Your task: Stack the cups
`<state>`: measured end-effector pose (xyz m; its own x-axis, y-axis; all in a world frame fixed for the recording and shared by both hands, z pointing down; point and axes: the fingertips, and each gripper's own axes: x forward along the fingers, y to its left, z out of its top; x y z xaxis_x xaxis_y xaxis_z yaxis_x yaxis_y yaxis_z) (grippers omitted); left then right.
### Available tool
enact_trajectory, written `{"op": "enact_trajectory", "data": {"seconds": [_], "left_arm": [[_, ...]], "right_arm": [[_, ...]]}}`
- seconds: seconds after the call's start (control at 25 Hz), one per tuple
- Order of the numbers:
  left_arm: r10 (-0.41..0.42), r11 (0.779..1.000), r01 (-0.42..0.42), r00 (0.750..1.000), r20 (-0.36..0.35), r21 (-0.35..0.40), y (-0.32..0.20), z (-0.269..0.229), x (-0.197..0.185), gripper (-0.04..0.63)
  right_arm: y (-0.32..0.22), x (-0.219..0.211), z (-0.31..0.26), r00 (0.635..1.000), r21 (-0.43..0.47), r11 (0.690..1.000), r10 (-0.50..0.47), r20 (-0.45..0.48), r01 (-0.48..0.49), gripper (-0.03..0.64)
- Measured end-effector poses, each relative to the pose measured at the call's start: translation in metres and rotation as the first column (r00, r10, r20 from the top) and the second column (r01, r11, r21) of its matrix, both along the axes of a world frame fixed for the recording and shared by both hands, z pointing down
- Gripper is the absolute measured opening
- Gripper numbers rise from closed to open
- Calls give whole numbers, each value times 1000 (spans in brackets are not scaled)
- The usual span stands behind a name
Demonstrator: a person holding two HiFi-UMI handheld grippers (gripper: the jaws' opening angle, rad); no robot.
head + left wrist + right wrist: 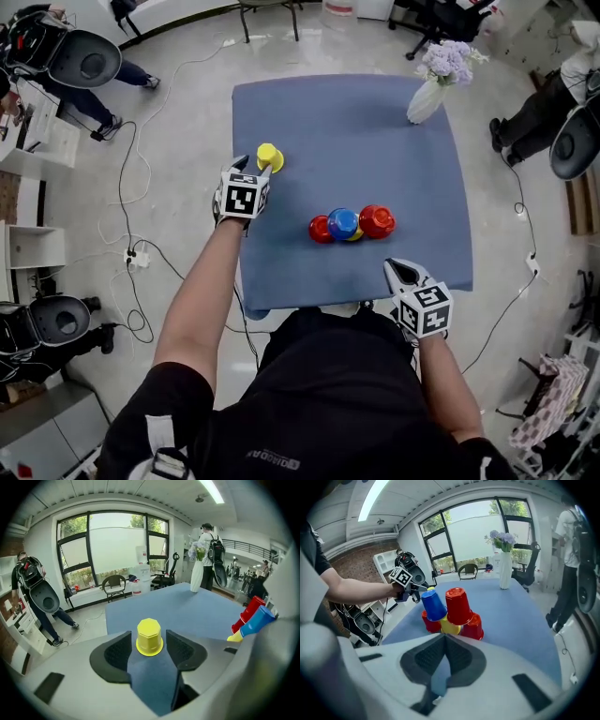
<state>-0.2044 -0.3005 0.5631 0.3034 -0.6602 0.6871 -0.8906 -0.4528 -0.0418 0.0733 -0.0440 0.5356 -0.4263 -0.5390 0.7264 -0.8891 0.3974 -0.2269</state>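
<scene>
A blue-covered table (356,141) stands on a grey floor (178,103), a flower vase (427,101) at its far right corner. Large windows (112,550) sit beneath a ceiling strip light (212,491).

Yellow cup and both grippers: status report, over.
Left gripper open, upside-down yellow cup standing between its jaws, not clamped. Right gripper shut, empty. Pile of five cups to the right on the blue cloth; nothing between.
</scene>
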Motion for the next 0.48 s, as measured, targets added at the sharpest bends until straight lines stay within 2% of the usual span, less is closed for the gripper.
{"op": "enact_trajectory", "data": {"seconds": [0.48], "left_arm": [[6, 998, -6, 1000, 0, -61, -27, 31, 21, 268]], "right_arm": [[7, 24, 5, 997, -21, 997, 70, -32, -70, 3]]}}
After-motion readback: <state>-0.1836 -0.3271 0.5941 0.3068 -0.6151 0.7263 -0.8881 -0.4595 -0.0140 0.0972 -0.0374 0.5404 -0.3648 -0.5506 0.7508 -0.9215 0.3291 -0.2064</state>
